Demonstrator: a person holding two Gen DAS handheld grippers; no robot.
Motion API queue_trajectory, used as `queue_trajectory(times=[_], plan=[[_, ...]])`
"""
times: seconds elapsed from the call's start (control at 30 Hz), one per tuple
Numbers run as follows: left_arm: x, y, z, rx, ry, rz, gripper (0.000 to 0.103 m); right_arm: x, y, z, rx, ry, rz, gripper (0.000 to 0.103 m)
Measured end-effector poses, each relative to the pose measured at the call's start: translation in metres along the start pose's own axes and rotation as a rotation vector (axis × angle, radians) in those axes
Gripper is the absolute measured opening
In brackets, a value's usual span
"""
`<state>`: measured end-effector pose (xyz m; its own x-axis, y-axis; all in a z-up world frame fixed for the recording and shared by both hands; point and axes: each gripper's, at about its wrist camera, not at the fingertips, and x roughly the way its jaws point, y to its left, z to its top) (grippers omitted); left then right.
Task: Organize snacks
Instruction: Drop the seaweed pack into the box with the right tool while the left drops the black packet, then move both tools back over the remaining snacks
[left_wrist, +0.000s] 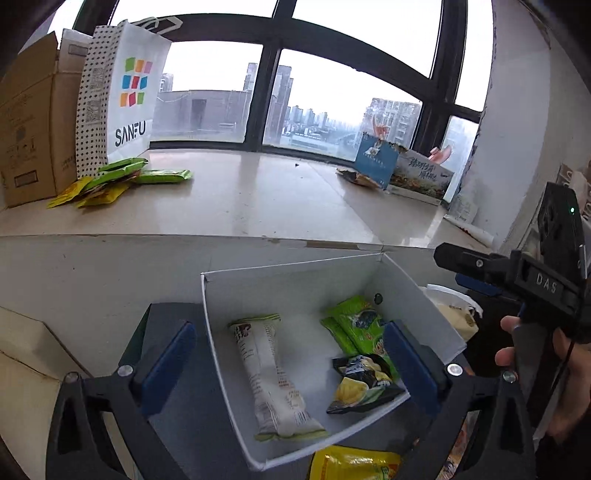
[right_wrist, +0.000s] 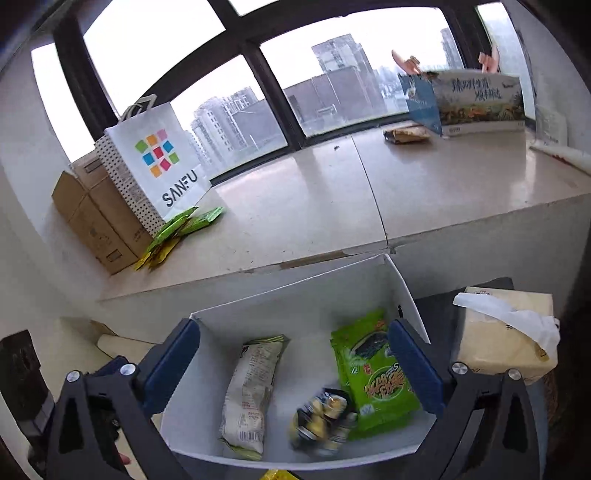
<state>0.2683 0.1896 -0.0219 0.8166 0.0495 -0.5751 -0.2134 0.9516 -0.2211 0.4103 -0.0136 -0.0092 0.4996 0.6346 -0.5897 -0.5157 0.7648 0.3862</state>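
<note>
A white open box (left_wrist: 221, 332) (right_wrist: 236, 314) stands below both grippers. Inside lie a long white snack pack (left_wrist: 271, 376) (right_wrist: 251, 387), green seaweed packs (left_wrist: 354, 321) (right_wrist: 373, 376) and a small black-and-yellow bag (left_wrist: 364, 387) (right_wrist: 323, 417), which looks blurred in the right wrist view. My left gripper (left_wrist: 291, 365) hangs open above the box with nothing between its blue pads. My right gripper (right_wrist: 291, 365) is open over it too, empty; it also shows at the right of the left wrist view (left_wrist: 458, 266), held by a hand (left_wrist: 546, 369). A yellow pack (left_wrist: 354, 463) lies just outside the box's near wall.
On the stone ledge (left_wrist: 258, 192) (right_wrist: 332, 192) lie several green and yellow packs (left_wrist: 114, 181) (right_wrist: 177, 229) beside a white SANFU bag (left_wrist: 129, 96) (right_wrist: 155, 162) and cardboard boxes (left_wrist: 29, 129). Printed cartons (left_wrist: 406, 166) (right_wrist: 472, 99) stand far right. A tissue pack (right_wrist: 506, 332) sits right of the box.
</note>
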Motion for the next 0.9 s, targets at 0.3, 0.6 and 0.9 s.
queue_trajectory(times=[0.3, 0.6, 0.9], plan=[[-0.118, -0.029, -0.063, 0.077, -0.114, -0.092, 0.103, -0.128, 0.017, -0.054, -0.078, -0.226, 0.162, 0.103], [-0.204, -0.060, -0.143, 0.098, -0.141, -0.094, 0.103, -0.255, 0.009, -0.146, -0.102, -0.350, 0.295, 0.103], [-0.232, -0.062, -0.188, 0.033, -0.079, -0.125, 0.103, -0.304, -0.006, -0.236, -0.192, -0.305, 0.108, 0.103]])
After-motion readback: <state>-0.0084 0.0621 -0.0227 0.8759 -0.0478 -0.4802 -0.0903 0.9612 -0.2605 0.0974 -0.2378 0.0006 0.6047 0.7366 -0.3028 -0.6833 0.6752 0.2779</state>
